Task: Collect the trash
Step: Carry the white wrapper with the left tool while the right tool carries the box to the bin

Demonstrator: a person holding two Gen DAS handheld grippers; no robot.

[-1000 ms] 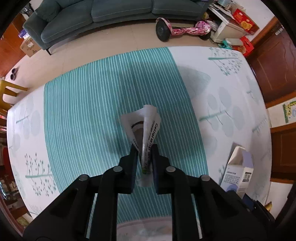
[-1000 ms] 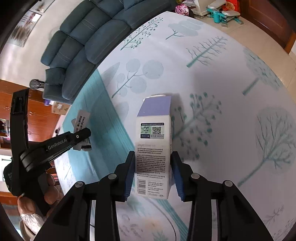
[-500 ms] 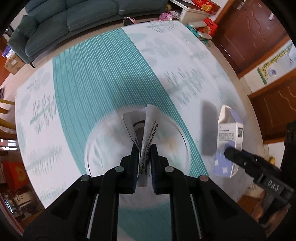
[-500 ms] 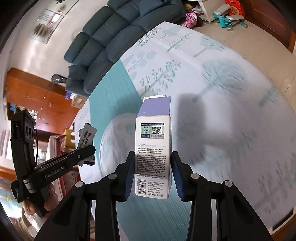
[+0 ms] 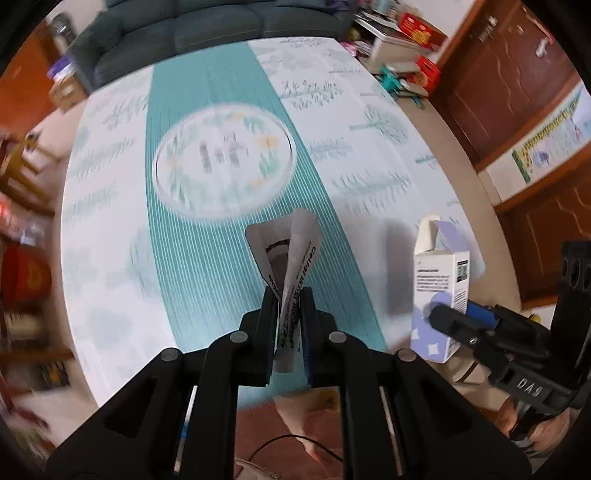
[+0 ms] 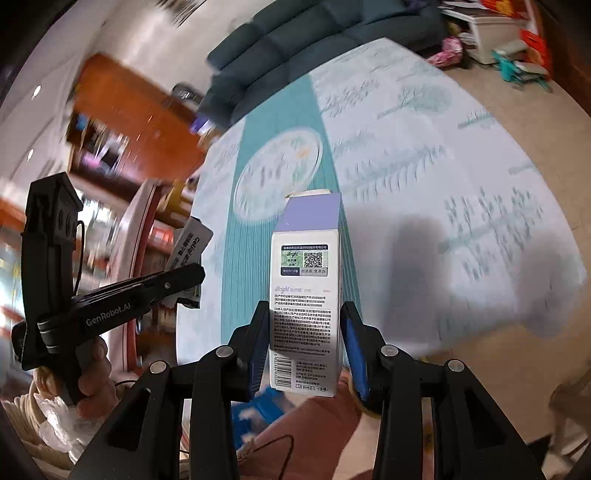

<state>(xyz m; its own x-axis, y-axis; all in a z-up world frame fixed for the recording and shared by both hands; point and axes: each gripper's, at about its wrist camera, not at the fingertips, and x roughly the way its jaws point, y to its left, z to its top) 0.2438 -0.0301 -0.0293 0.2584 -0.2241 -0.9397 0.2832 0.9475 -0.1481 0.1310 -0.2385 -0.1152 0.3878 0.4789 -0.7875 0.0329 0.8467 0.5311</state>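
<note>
- My left gripper [image 5: 287, 314] has its jaws squeezed tight on a folded paper wrapper [image 5: 291, 266]. The wrapper sticks up and out past my fingers, and it has black letters on it.
- My right gripper [image 6: 303, 343] has its jaws pressed on both sides of a small box [image 6: 304, 295]. The box is white and purple, stands upright, and its top flap is open.
- Both things are up in the air, at the near edge of the table [image 5: 369, 147], not lying on it.
- From the left camera, the box [image 5: 441, 288] is off to the right of the wrapper, well apart from it, with the right gripper's finger [image 5: 454, 321] across its lower part.
- From the right camera, the wrapper [image 6: 188, 251] is off to the left, poking up out of the left gripper [image 6: 192, 277].
- The table has a cloth with a green striped band down the middle and pale trees on the sides.
- A round mat [image 5: 225, 155] with flowers lies farther away on the green band.
- A dark sofa [image 5: 207, 33] stands on the far side of the table.
</note>
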